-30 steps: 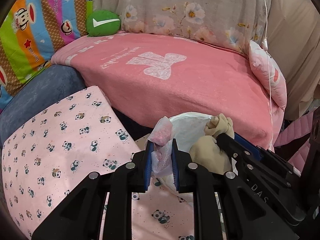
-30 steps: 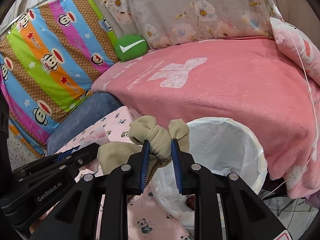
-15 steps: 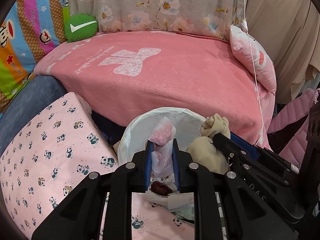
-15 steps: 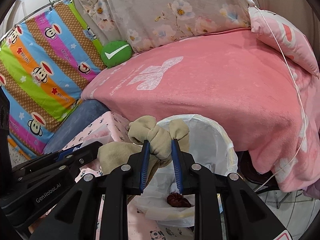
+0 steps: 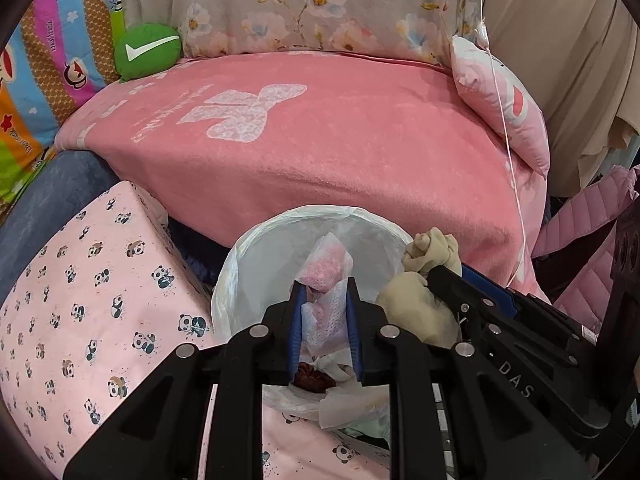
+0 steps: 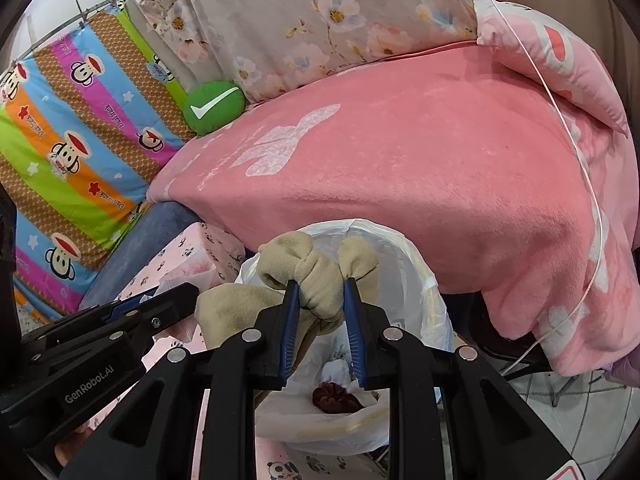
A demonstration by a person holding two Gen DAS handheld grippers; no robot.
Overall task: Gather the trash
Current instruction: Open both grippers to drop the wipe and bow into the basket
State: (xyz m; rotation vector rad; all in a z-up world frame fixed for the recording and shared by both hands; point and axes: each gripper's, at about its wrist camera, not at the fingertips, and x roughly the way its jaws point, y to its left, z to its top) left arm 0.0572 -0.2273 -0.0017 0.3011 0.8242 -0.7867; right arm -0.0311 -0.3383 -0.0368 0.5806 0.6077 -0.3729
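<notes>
Both hand-held grippers have come forward over the bin since a second ago, so its opening now lies under their tips instead of off to the right. Left hand-held gripper (image 5: 325, 300) is clamped on a pink-and-white wrapper (image 5: 326, 276), whose top sticks up above the blue pads and whose lower part hangs between them, over the bin's mouth. Right hand-held gripper (image 6: 321, 300) is clamped on a knotted beige cloth (image 6: 320, 280); the knot bulges above the pads and the rest droops to the left, toward the left gripper. In the left view that cloth sits just right of the wrapper, at the bin's right rim. Below both, the bin (image 6: 428, 288) is lined with a white bag, and a dark red scrunched thing (image 6: 334, 398) lies at the bottom among white paper. A panda sheet (image 5: 80, 300) lies just left of the bin. Behind the bin hangs a pink blanket (image 5: 320, 152) over a bed, with a green cushion (image 5: 147, 51) at its far left corner and a pink pillow (image 6: 560, 64) at the right
</notes>
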